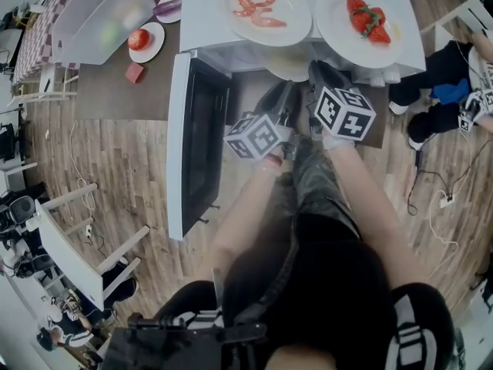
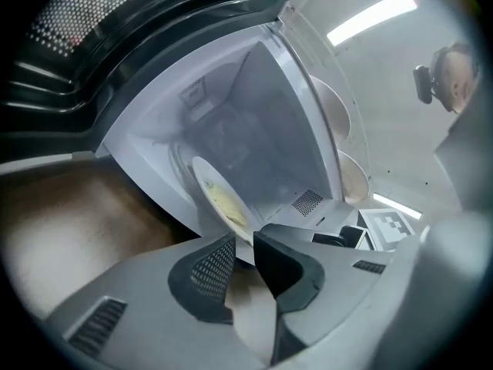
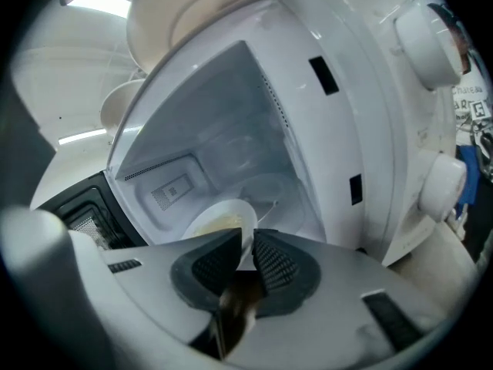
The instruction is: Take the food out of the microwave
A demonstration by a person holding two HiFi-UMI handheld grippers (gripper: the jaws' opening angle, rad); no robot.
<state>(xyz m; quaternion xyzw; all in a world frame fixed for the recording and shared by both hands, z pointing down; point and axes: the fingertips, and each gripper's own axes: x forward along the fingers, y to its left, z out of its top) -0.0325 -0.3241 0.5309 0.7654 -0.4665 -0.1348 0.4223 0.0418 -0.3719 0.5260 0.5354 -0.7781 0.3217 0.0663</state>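
The white microwave (image 1: 208, 21) stands with its door (image 1: 196, 141) swung open to the left. Inside it a white plate (image 3: 219, 220) carries pale yellow food; its front edge (image 1: 286, 69) pokes out under the roof. My right gripper (image 3: 247, 245) is shut on the plate's near rim, pads pressed on both faces. In the left gripper view the plate (image 2: 219, 199) looks tilted, and its rim only reaches the tips of my left gripper (image 2: 245, 245), whose pads stand a little apart. In the head view both grippers, left (image 1: 281, 99) and right (image 1: 320, 72), point into the opening.
Two plates (image 1: 300, 21) (image 1: 331, 37) of red food sit on the microwave's roof. The control knobs (image 3: 427, 45) are right of the cavity. A clear bin (image 1: 100, 14) and a tomato on a small plate (image 1: 158, 48) are at the left. A person's legs (image 1: 431, 91) are at the right, near cables.
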